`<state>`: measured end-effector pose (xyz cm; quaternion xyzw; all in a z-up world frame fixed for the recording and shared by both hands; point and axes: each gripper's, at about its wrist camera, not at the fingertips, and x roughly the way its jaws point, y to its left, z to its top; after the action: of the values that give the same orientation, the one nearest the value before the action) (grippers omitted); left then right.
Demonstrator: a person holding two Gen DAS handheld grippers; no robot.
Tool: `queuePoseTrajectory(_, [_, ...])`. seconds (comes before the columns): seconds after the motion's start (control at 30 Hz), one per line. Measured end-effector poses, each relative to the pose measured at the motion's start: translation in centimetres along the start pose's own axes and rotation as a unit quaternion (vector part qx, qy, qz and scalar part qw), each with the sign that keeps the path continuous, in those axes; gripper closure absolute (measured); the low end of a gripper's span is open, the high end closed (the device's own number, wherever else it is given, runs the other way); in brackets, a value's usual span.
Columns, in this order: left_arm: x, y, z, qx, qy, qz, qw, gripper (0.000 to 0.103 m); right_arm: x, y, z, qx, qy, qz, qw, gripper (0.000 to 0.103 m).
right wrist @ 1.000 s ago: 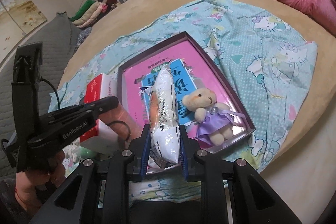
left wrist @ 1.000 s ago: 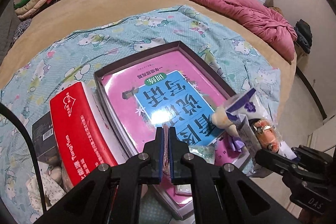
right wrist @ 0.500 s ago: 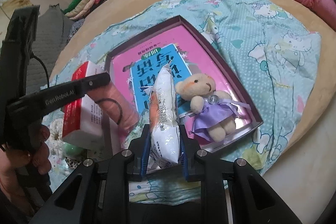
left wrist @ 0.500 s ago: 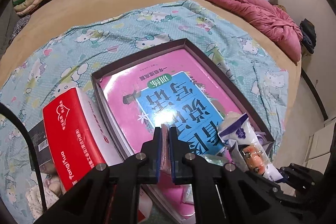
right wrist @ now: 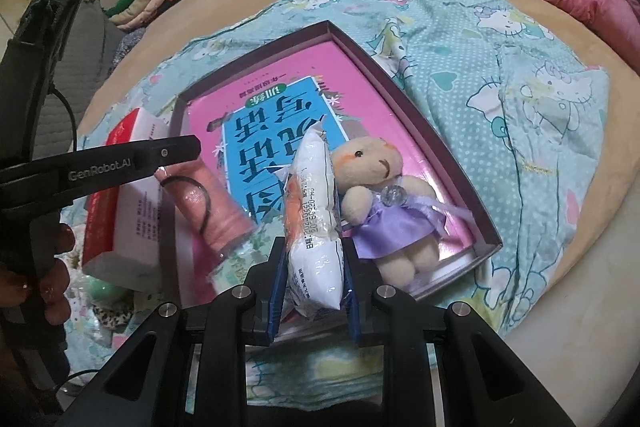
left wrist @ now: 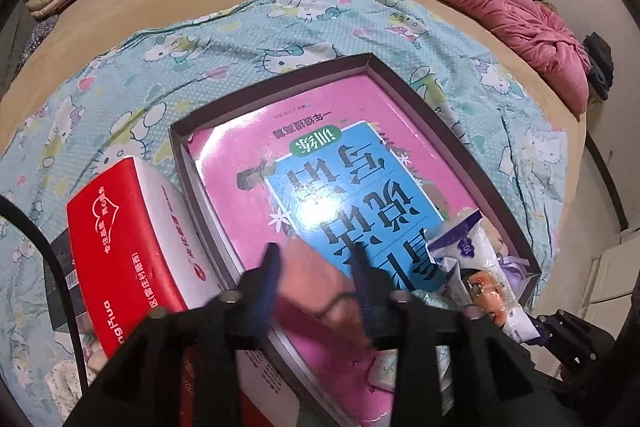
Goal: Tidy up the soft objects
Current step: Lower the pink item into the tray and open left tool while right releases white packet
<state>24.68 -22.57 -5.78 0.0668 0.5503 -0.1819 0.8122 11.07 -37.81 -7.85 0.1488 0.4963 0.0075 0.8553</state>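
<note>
The right claw (right wrist: pixel 316 291) pinches a white packet (right wrist: pixel 314 219), long axis pointing away.

The left gripper (left wrist: pixel 316 275) has its jaws opening around a blurred pink roll (left wrist: pixel 320 291) that lies between them (contact unclear). Just ahead lies a shallow box (left wrist: pixel 404 83) holding a pink-and-blue book (left wrist: pixel 304 163). To the gripper's left stands a red tissue pack (left wrist: pixel 124 243); to its right, a white snack packet (left wrist: pixel 476 259).

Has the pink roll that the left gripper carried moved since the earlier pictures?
Yes. The pink roll has come down onto the tray's near-left rim beside the red tissue box, with the left gripper opening around it.
</note>
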Motion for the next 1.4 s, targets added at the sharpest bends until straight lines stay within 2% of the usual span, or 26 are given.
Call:
queuePoseTrajectory(0.2, [0.1,0.1,-0.1,-0.002,0.000,-0.004,1.0000,0.063,0.5,-0.1,0.2,0.002,-0.004,0.000,1.000,0.075])
queuePoseTrajectory(0.3, [0.0,0.0,0.0,-0.004,0.000,-0.008,1.0000,0.056,0.7,-0.2,0.4,0.002,-0.007,-0.004,1.000,0.075])
queuePoseTrajectory(0.43, [-0.7,0.0,-0.1,-0.003,-0.008,-0.010,0.9999,0.053,0.8,-0.1,0.6,0.000,-0.012,-0.008,1.000,0.074])
queuePoseTrajectory(0.57, [-1.9,-0.1,-0.3,-0.005,-0.021,-0.015,0.9997,0.044,1.1,-0.1,0.8,0.002,-0.010,-0.005,1.000,0.074])
queuePoseTrajectory(0.67, [-2.8,0.0,-0.4,-0.007,-0.027,-0.016,0.9995,0.042,1.0,0.0,0.8,0.001,-0.011,-0.003,1.000,0.069])
queuePoseTrajectory(0.73, [-3.3,0.2,-0.4,-0.009,-0.031,-0.018,0.9993,0.039,0.8,0.0,0.9,0.002,-0.013,0.001,1.000,0.061])
queuePoseTrajectory(0.87, [-4.1,0.2,-1.0,-0.013,-0.033,-0.022,0.9991,0.038,0.3,0.0,1.0,0.002,-0.022,0.003,1.000,0.061])
queuePoseTrajectory(1.2, [-6.2,-0.3,-2.2,-0.006,-0.045,-0.020,0.9988,0.036,-1.8,-0.5,1.2,0.020,-0.044,0.007,0.999,0.044])
queuePoseTrajectory(1.33, [-7.2,-0.6,-2.7,0.000,-0.052,-0.015,0.9985,0.027,-2.7,-0.5,1.3,0.018,-0.052,-0.001,0.998,0.042])
queuePoseTrajectory(1.4, [-7.7,-0.7,-3.0,0.000,-0.056,-0.016,0.9983,0.027,-3.0,-0.5,1.2,0.018,-0.054,-0.003,0.998,0.039])
